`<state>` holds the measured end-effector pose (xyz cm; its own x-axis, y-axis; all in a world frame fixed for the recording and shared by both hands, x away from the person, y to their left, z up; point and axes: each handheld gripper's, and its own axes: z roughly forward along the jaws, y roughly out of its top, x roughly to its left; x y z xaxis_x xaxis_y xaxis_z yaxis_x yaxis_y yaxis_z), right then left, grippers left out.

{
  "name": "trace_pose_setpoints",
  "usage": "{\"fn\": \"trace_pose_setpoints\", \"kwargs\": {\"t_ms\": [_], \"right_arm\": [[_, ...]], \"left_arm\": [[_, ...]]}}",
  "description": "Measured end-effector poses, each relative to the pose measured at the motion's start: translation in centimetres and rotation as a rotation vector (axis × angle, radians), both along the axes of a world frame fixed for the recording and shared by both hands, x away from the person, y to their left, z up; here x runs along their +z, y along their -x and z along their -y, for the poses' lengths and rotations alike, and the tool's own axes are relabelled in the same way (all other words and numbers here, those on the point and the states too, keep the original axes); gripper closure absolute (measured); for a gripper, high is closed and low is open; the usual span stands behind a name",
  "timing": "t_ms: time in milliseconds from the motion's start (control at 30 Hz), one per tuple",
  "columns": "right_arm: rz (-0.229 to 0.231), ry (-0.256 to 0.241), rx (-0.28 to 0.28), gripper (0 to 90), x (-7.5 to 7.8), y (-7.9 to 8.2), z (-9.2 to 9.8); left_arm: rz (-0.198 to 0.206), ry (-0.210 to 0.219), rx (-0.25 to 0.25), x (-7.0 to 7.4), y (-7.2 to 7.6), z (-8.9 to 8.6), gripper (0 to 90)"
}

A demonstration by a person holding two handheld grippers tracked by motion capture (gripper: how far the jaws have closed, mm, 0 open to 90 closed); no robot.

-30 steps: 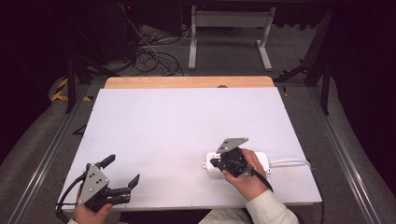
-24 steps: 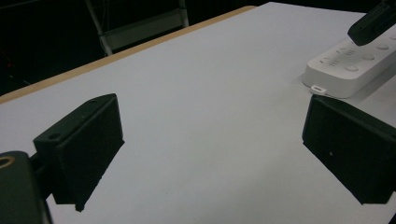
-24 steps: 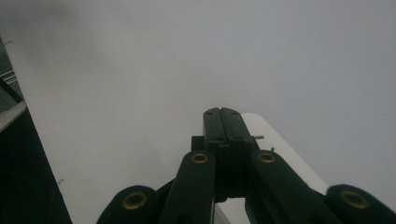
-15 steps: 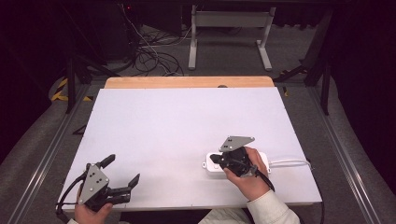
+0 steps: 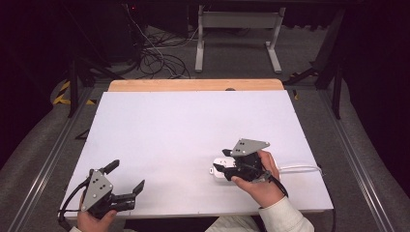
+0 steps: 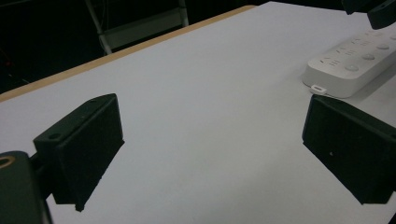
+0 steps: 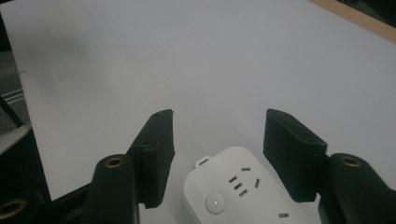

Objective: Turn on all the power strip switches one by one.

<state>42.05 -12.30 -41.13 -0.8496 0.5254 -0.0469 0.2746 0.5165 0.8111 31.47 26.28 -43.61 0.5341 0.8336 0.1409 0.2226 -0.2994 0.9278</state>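
A white power strip (image 5: pixel 218 170) lies flat on the white table (image 5: pixel 193 125) at the front right, its cable (image 5: pixel 300 168) running off to the right. My right gripper (image 5: pixel 221 160) hovers over the strip's left end. In the right gripper view the gripper (image 7: pixel 219 135) is open, its jaws straddling the end of the strip (image 7: pixel 233 191) with gaps on both sides. My left gripper (image 5: pixel 128 174) rests near the front left corner, open and holding nothing (image 6: pixel 212 140). From there the strip (image 6: pixel 355 60) shows at the far right.
A wooden strip (image 5: pixel 193 85) edges the table's far side. Beyond it stand a metal frame (image 5: pixel 237 38) and loose cables (image 5: pixel 154 58) on the floor. Metal rails run along both sides of the table.
The right hand and its gripper have shifted and turned slightly over the power strip. The left gripper has stayed put.
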Motion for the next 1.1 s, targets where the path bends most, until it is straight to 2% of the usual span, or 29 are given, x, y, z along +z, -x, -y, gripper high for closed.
{"fn": "trace_pose_setpoints", "kwargs": {"t_ms": [33, 67, 100, 333, 433, 567, 733, 833, 933, 967, 1100], "right_arm": [[-0.034, -0.005, -0.015, 35.3, 0.0, 0.0, 0.0], [-0.065, -0.004, -0.031, 34.9, 0.0, 0.0, 0.1], [-0.072, -0.006, -0.033, 34.8, 0.0, 0.0, 0.1], [-0.008, -0.048, -0.021, 26.7, 0.3, 0.2, 0.5], [0.000, -0.062, -0.023, 25.0, 0.6, 0.3, 0.7], [0.009, -0.070, -0.008, 15.9, 0.7, 0.4, 1.0], [0.017, -0.089, 0.007, 11.7, 1.0, 0.6, 1.5], [0.022, -0.083, 0.001, 10.7, 1.1, 0.7, 1.7], [0.021, -0.019, -0.004, 10.4, 1.0, 0.7, 2.1], [0.021, -0.017, -0.001, 9.7, 1.0, 0.7, 2.3], [0.024, -0.058, -0.016, 9.4, 1.1, 0.7, 3.2]], "left_arm": [[0.002, -0.001, 0.001, 0.0, 0.0, 0.0, 5.4], [0.002, -0.001, 0.001, 0.0, 0.0, 0.0, 5.4], [0.001, 0.000, 0.000, 0.0, 0.0, 0.0, 5.4], [0.003, -0.001, 0.001, 0.0, 0.1, 0.0, 5.4], [0.002, 0.001, 0.000, 0.0, 0.0, 0.0, 5.4], [0.003, -0.001, 0.001, 0.0, 0.1, 0.0, 5.4], [0.003, -0.001, 0.001, 0.0, 0.0, 0.0, 5.4], [0.002, -0.001, 0.001, 0.0, 0.1, 0.0, 5.4], [0.002, -0.001, -0.002, 0.0, 0.1, 0.0, 5.4], [0.002, -0.001, -0.005, 0.0, 0.1, 0.0, 5.4], [0.002, -0.001, -0.007, 0.0, 0.1, 0.1, 5.3]]}}
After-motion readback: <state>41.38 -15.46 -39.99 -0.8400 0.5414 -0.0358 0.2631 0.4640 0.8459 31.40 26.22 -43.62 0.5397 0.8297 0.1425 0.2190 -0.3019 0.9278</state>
